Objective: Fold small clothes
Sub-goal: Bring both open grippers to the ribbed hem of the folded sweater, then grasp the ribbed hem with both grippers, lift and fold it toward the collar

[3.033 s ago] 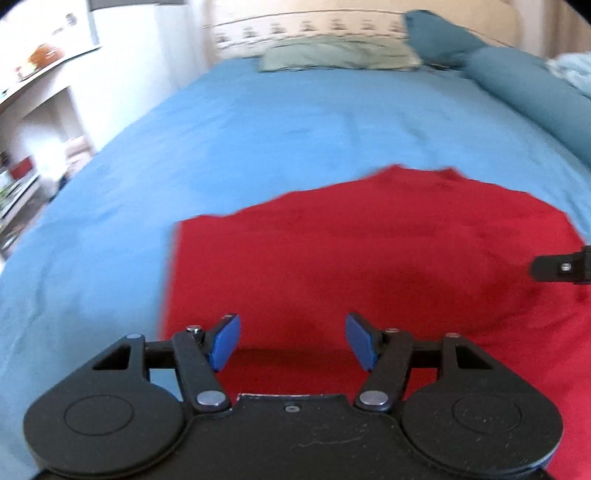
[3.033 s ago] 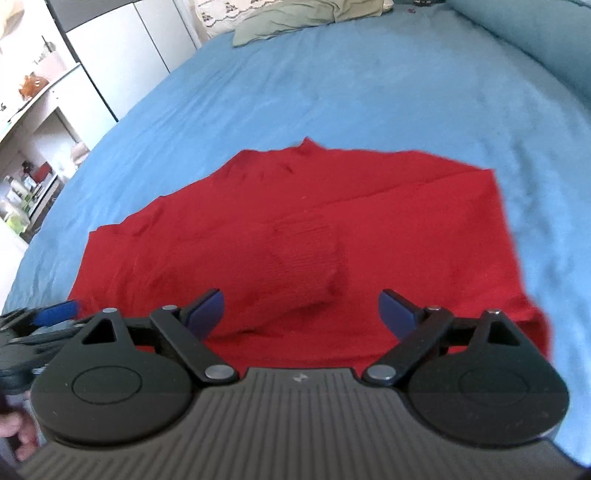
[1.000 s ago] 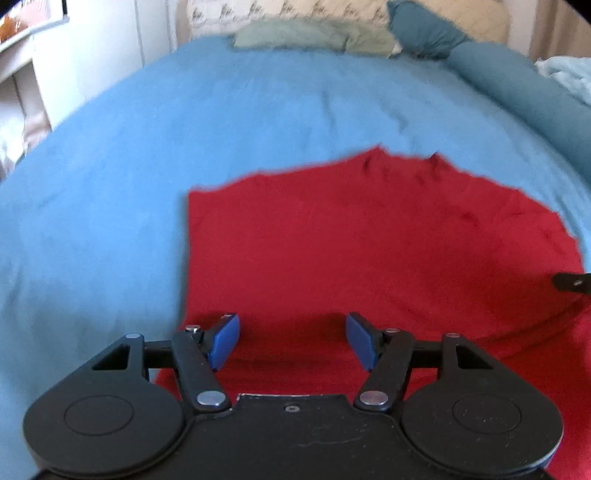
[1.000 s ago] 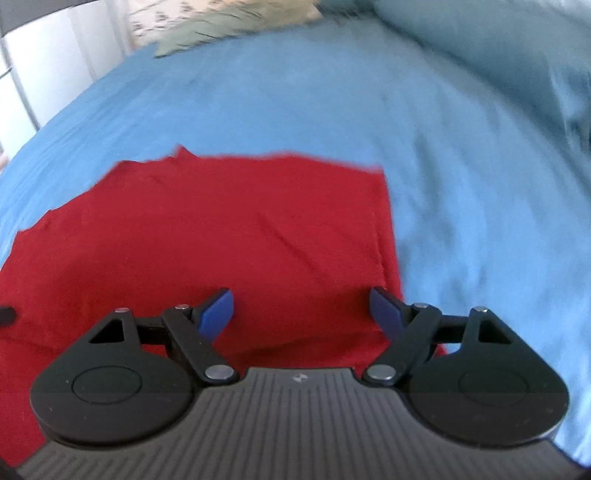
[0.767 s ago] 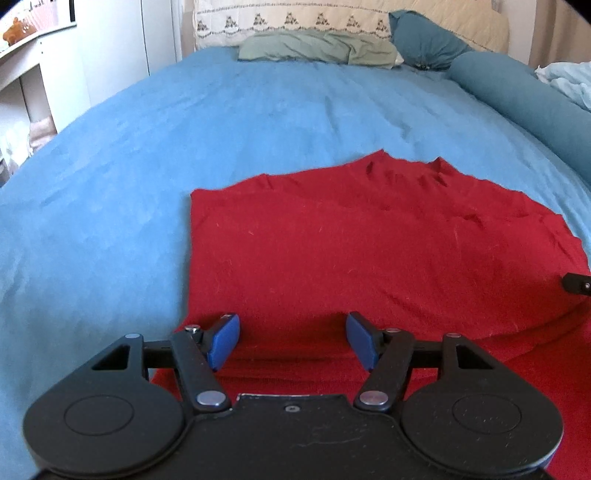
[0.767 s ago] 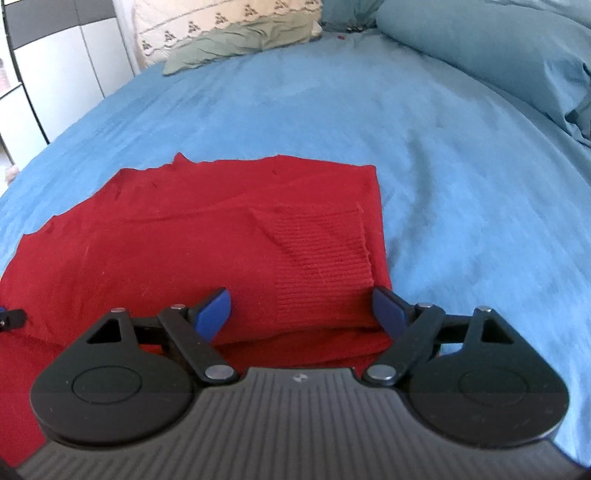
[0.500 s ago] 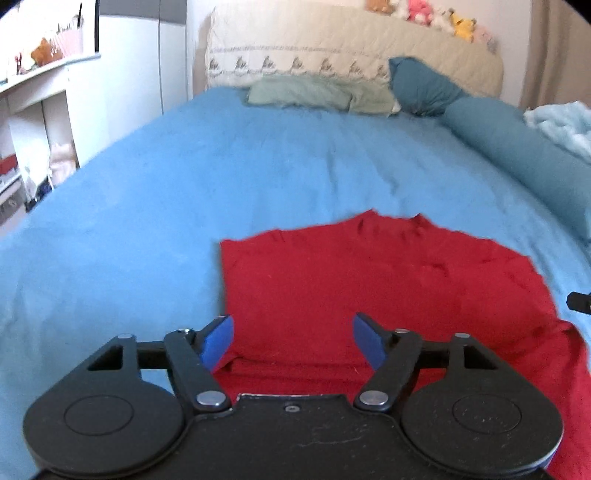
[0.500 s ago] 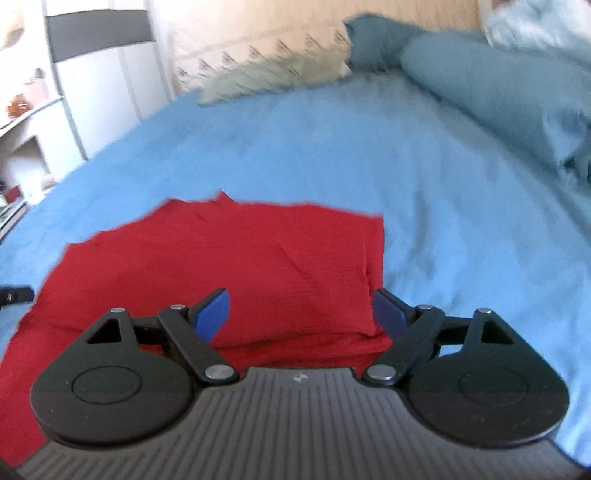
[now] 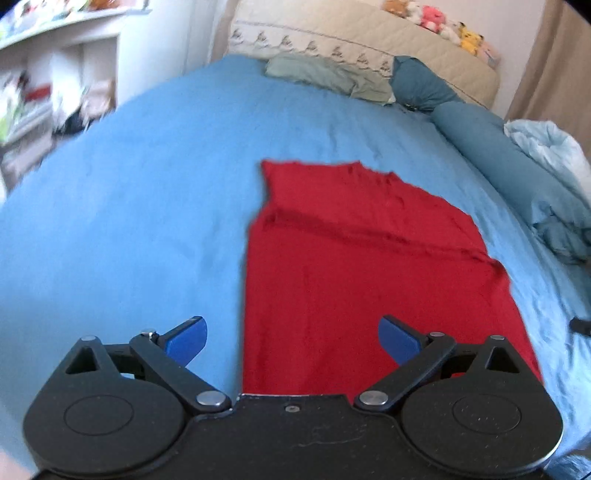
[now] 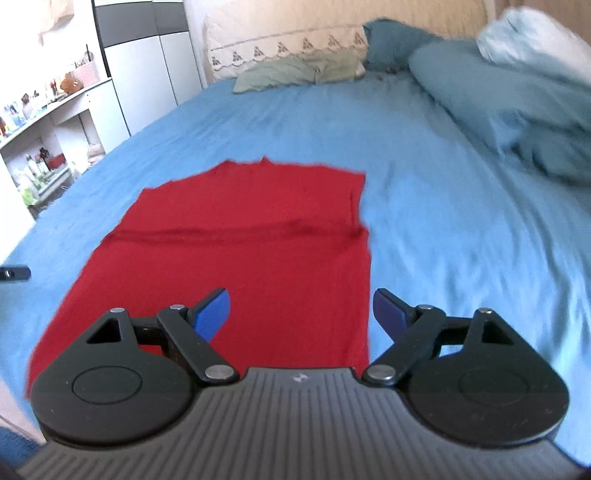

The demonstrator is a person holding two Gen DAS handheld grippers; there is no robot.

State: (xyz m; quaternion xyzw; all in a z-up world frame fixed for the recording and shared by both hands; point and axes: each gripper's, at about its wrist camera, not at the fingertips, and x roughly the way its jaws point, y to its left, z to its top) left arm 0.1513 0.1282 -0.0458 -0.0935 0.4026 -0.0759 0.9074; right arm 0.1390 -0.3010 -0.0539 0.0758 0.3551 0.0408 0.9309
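A red garment (image 9: 369, 266) lies flat on the blue bedsheet (image 9: 147, 184), with a fold line across its far part. The right wrist view shows the same red garment (image 10: 240, 251). My left gripper (image 9: 291, 338) hangs above its near left edge, jaws opening wide, nothing between the blue pads. My right gripper (image 10: 301, 314) hovers over the garment's near right edge, open and empty. A dark tip of the other gripper (image 10: 14, 274) shows at the left border of the right wrist view.
Pillows (image 9: 325, 74) and a teal bolster (image 9: 491, 147) lie at the head of the bed, with a light blue blanket (image 9: 546, 147) at the right. Plush toys (image 9: 436, 22) line the headboard. White shelves (image 10: 48, 122) and a wardrobe (image 10: 147, 74) stand left of the bed.
Both grippers have pulled back and up from the garment, which now looks smaller and farther. The left jaws have spread wider. The garment lies still with its fold in place.
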